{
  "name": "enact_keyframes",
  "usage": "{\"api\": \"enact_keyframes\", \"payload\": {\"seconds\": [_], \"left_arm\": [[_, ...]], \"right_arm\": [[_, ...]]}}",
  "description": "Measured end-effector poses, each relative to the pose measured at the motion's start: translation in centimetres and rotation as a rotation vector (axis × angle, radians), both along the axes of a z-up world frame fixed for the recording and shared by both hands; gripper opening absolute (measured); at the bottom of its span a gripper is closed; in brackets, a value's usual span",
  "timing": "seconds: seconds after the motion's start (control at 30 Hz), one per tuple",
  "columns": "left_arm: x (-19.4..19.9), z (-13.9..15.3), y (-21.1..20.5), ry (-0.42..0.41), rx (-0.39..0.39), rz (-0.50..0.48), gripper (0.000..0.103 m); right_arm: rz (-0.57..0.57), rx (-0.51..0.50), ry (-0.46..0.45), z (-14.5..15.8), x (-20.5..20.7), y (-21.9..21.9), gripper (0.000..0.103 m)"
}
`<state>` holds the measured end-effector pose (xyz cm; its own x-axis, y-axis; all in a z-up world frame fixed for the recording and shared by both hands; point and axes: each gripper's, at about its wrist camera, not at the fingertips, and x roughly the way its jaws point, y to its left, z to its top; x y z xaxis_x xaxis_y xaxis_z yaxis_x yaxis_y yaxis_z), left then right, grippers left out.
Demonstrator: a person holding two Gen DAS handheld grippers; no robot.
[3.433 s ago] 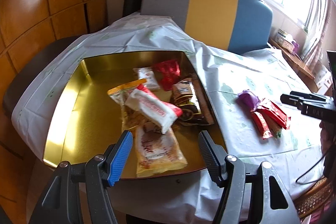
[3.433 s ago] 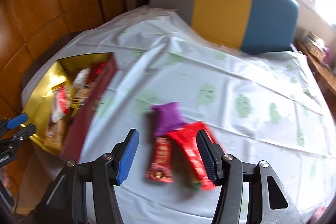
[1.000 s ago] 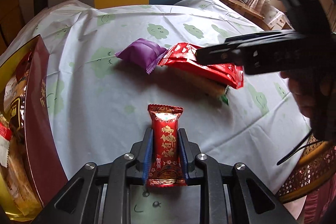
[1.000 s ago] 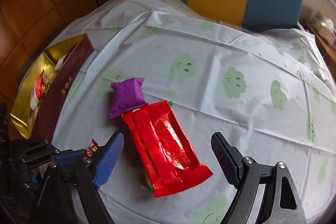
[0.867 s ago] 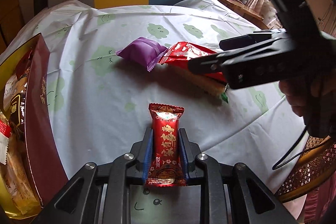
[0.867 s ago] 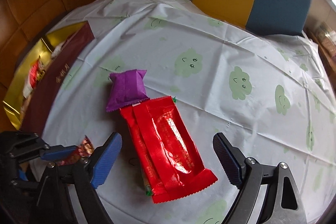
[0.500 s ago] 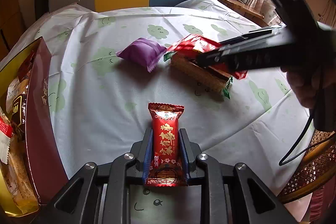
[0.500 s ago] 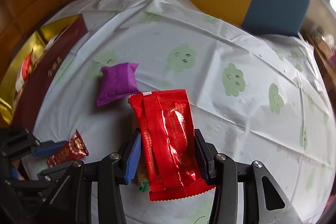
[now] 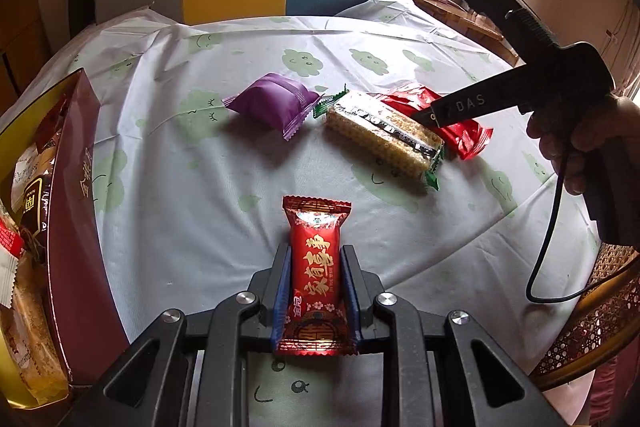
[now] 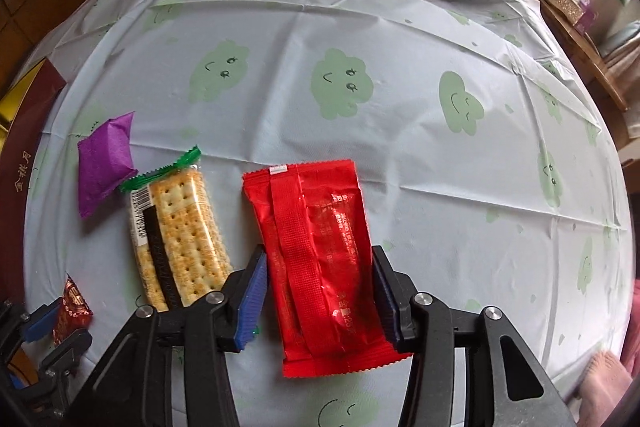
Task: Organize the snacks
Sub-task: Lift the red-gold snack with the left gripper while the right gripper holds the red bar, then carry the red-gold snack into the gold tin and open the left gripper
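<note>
You've got a snack in each claw right now. Your left gripper (image 9: 314,287) is clamped almost fully closed around the small red candy pack (image 9: 315,267), pinching it by its long sides, lifted clear of the tablecloth (image 9: 192,187).

Your right gripper (image 10: 318,291) sits around the big red wrapper (image 10: 320,255). Its jaws have just been easing back open a touch after closing in, and the pads look to be on or right at the wrapper's edges, so I'd call it a light hold at best.

From the right wrist view, the cracker pack (image 10: 176,243) lies just beside the red wrapper at about 9 o'clock, and the purple pouch (image 10: 105,163) is further out around 10, touching the crackers' green end.

The dark red gift box (image 9: 68,227) with the gold lining is way over at 9 o'clock from your left claw, already holding several snacks.

So you're mid pick-up, I reckon. Next move: firm up the right grip, then carry both packs over the box wall and drop them in.
</note>
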<state>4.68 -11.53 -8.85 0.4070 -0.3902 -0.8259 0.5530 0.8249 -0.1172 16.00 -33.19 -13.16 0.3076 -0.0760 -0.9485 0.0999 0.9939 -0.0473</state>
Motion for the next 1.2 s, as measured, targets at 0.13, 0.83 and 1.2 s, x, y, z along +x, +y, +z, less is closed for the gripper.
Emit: {"api": "enact_keyframes", "payload": {"seconds": [0.13, 0.83, 1.2], "left_arm": [[-0.1, 0.0, 0.0, 0.0, -0.004, 0.003, 0.024], [0.2, 6.3, 4.2, -0.047, -0.118, 0.082, 0.022], [1.8, 8.6, 18.9, -0.069, -0.16, 0.484, 0.022]], "right_arm": [[-0.03, 0.028, 0.007, -0.3, 0.4, -0.9, 0.058], [0.031, 0.019, -0.022, -0.9, -0.5, -0.7, 0.052], [0.042, -0.021, -0.032, -0.7, -1.2, 0.0, 0.053]]}}
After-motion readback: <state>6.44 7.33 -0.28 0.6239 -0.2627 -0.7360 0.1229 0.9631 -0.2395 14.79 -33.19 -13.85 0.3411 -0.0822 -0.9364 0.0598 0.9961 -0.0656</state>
